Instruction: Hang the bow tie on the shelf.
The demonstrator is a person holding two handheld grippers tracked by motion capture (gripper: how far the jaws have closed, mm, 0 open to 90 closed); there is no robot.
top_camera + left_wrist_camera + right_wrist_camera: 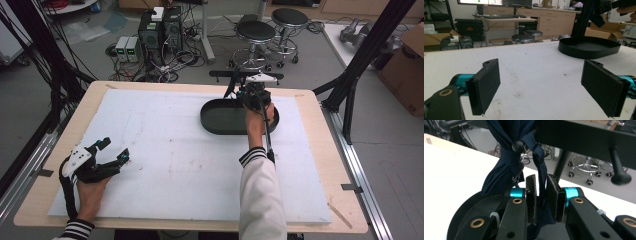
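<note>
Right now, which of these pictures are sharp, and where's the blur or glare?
High view: soft all over, even light. Left gripper view: white table bright, black tray crisp. Right gripper view: navy cloth sharp, near gripper parts slightly blurred.

Beyond the right gripper (252, 92), 2 black round stools (256, 31) stood on a grey floor (75, 57). Computer towers (161, 31) sat among tangled cables (172, 62) farther left, with cardboard boxes (407, 70) at right.
</note>
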